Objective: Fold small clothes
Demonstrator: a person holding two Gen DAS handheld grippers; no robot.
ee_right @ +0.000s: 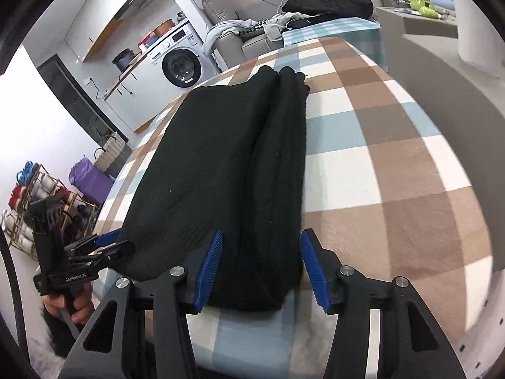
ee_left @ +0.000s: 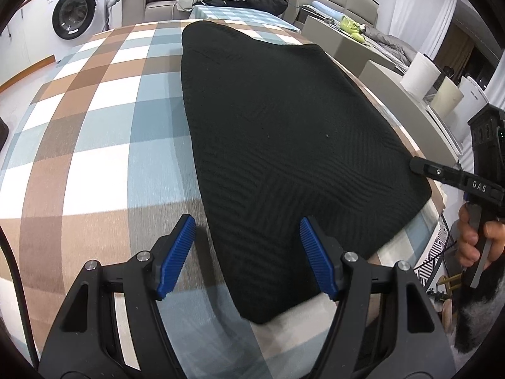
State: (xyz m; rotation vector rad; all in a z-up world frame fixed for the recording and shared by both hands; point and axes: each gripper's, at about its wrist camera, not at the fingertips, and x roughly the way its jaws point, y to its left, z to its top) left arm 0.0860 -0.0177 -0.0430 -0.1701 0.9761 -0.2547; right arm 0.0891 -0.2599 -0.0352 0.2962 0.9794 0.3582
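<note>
Checked tablecloth (ee_left: pixel 94 120), washing machine (ee_left: pixel 74 12) behind

We held both grippers, left gripper (ee_left: pixel 246 252) and right gripper (ee_right: pixel 260 268), wide apart, gripping nothing; the black garment's (ee_right: pixel 221 164) near edge hid behind our fingers

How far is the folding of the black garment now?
Done: the black garment lies on the checked table, its right side folded into layers. In hand: the left gripper and right gripper are open at its near edge. Left: the final folds, probably.

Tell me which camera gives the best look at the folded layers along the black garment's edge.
The right wrist view: the black garment shows stacked lengthwise folds running away between the open right gripper. The left wrist view shows only its flat top.
</note>
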